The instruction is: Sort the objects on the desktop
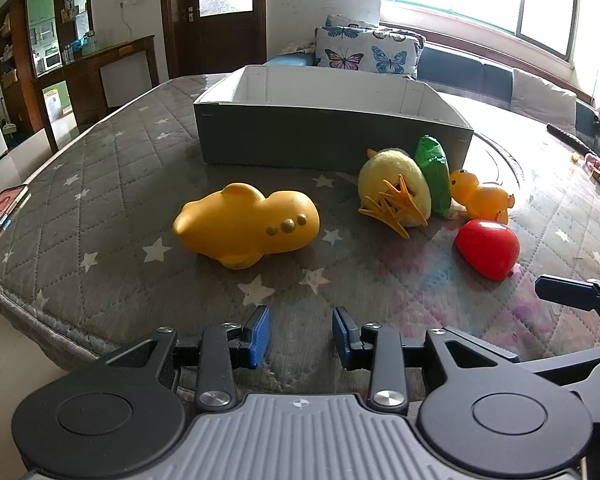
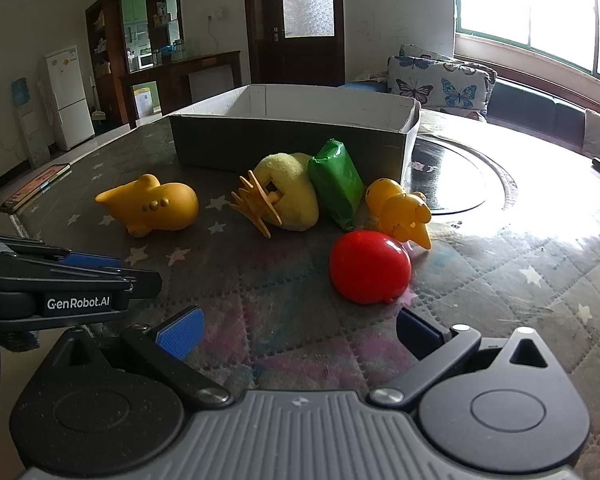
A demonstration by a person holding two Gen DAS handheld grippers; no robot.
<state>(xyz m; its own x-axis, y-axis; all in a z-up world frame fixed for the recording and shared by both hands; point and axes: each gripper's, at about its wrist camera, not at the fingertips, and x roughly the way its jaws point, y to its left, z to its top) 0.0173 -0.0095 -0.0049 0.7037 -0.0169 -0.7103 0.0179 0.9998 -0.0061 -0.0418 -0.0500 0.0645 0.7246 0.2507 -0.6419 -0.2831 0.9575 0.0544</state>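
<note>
Right across the table lies a grey quilted cloth printed with white stars (image 1: 112, 184), fading into pink and blue blotches nearer the grippers. Beyond its right edge the bare glossy tabletop (image 2: 540, 208) glares under the big window (image 2: 540, 8). A long open cardboard box, grey outside and white inside (image 1: 324, 136), sits toward the far side of the cloth, and nothing is visible inside it from this angle.

The toys lie in front of the box. A yellow rubber aeroplane-shaped toy (image 1: 246, 226) rests alone on the left. To its right a pale yellow plush ring (image 1: 396, 184) leans with a spiky orange plastic clip (image 1: 394, 208) against it, a green wrapped block (image 1: 434, 174) tilted just beside, touching the box's front corner. A small orange rubber duck (image 1: 480, 198) lies next to that, and a glossy red rounded plastic toy (image 2: 370, 266) sits nearest.

The left gripper (image 1: 301, 336) hovers low over the cloth with its blue pads a narrow gap apart, holding nothing. The right gripper (image 2: 300, 336) has its fingers spread wide and empty, the red toy just ahead of them.

Behind stand a dark wooden door (image 2: 296, 20), a wooden shelf unit (image 2: 140, 32), a white fridge (image 2: 70, 96) and butterfly-print cushions (image 1: 368, 54) on a bench under the window.
</note>
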